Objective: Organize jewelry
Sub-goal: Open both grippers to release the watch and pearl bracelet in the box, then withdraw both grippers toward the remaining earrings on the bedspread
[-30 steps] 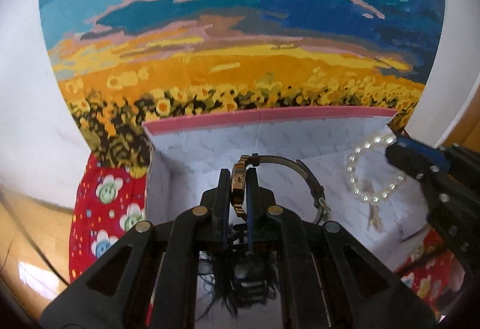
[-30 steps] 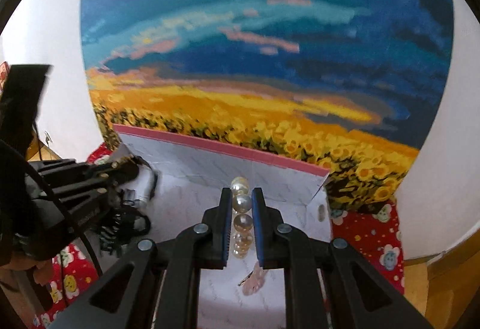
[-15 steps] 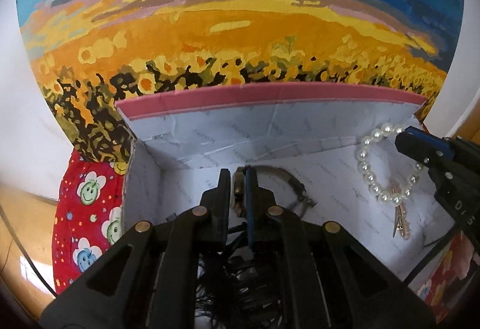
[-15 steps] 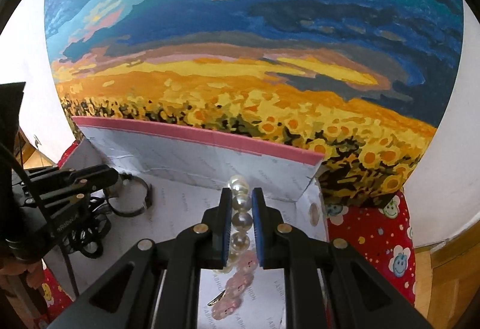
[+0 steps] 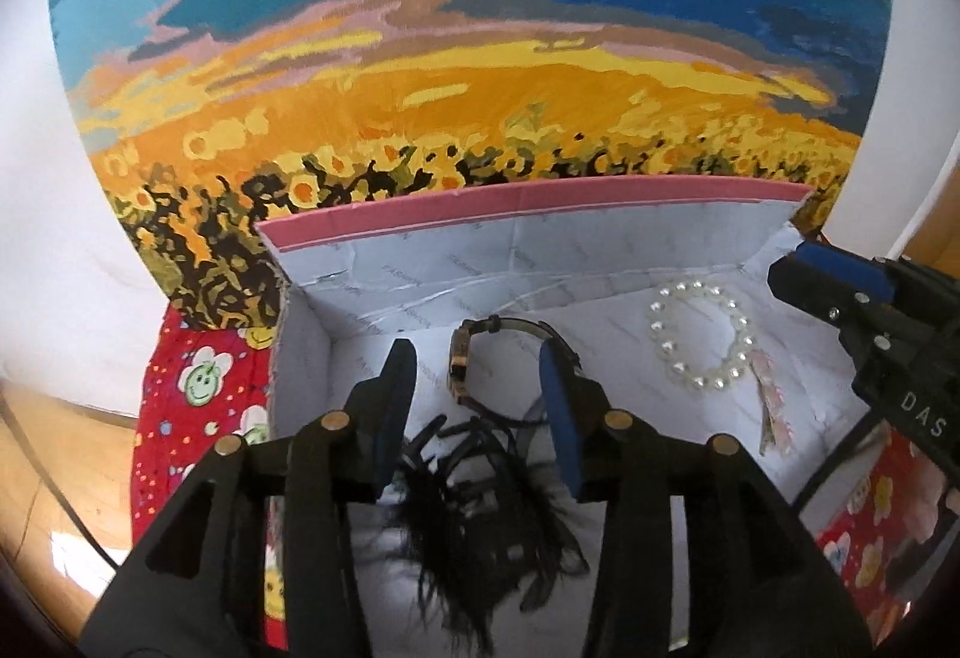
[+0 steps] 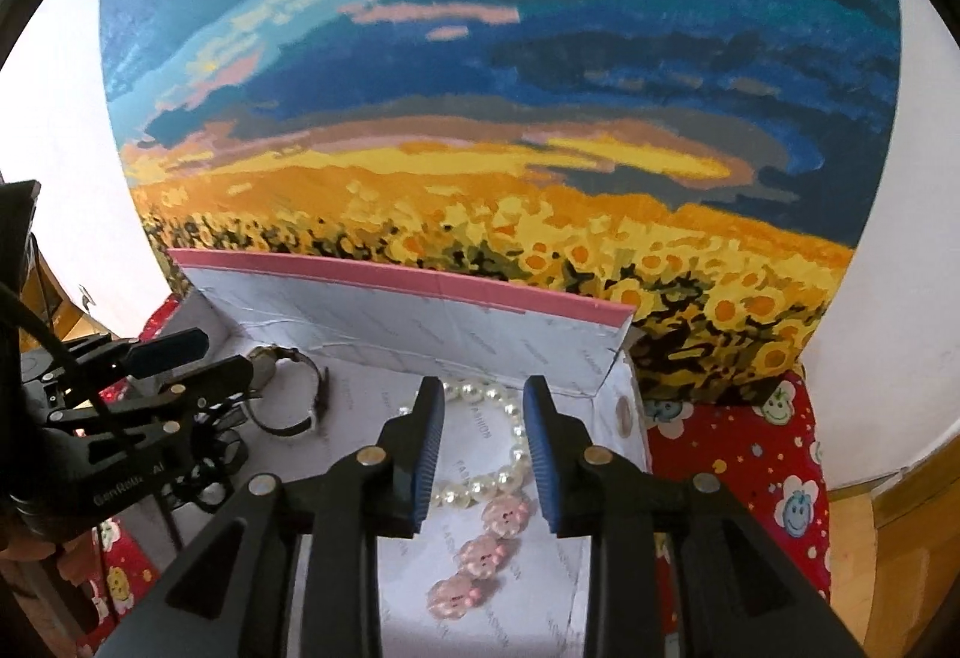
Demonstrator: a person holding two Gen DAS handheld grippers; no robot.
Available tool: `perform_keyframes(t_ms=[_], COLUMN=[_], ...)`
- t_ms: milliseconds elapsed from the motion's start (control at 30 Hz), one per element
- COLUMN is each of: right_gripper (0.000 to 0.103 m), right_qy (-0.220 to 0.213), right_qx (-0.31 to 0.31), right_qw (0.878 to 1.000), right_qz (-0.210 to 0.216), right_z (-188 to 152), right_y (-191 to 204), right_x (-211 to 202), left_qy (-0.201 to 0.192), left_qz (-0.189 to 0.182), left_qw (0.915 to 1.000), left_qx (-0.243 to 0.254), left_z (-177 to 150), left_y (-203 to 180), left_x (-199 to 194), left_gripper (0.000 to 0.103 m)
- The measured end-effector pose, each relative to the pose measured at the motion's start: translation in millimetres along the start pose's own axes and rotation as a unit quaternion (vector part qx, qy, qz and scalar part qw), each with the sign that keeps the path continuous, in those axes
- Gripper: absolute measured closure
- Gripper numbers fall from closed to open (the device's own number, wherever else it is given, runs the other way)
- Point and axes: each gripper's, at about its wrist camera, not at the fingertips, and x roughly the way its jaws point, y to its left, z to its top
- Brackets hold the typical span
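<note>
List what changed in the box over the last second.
Both let go: the left hand-held gripper is opening off the watch, the right hand-held gripper off the pearl bracelet. Both pieces now lie on the box floor. The black feathery piece stayed put.

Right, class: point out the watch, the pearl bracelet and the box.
watch (image 5: 461,365), left wrist view, on its gold case.
pearl bracelet (image 5: 708,380), left wrist view, on the beads nearest the camera.
box (image 6: 420,278), right wrist view, on the pink rim of its back wall.
</note>
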Motion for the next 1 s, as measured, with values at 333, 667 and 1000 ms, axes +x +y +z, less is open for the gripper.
perform_keyframes(t_ms=[333, 667, 1000], right_gripper=[0.070, 0.068, 0.068], right_qy=[-0.024, -0.041, -0.041], right_qx=[0.001, 0.000, 0.009], right_qw=[1.000, 0.999, 0.998], right_qz=[0.019, 0.033, 0.045], right_z=[-8, -29, -62], right_y=[12, 36, 53], right_x=[-62, -126, -173], left_qy=[-0.011, -0.023, -0.030], left_qz=[-0.003, 0.004, 0.002], left_qw=[0.9999, 0.9997, 0.9995], left_qx=[0.001, -0.003, -0.013], left_z=[-15, -44, -85], left_y=[-1, -1, -2], left_x=[-52, -104, -150], left_gripper=[0.066, 0.066, 0.066])
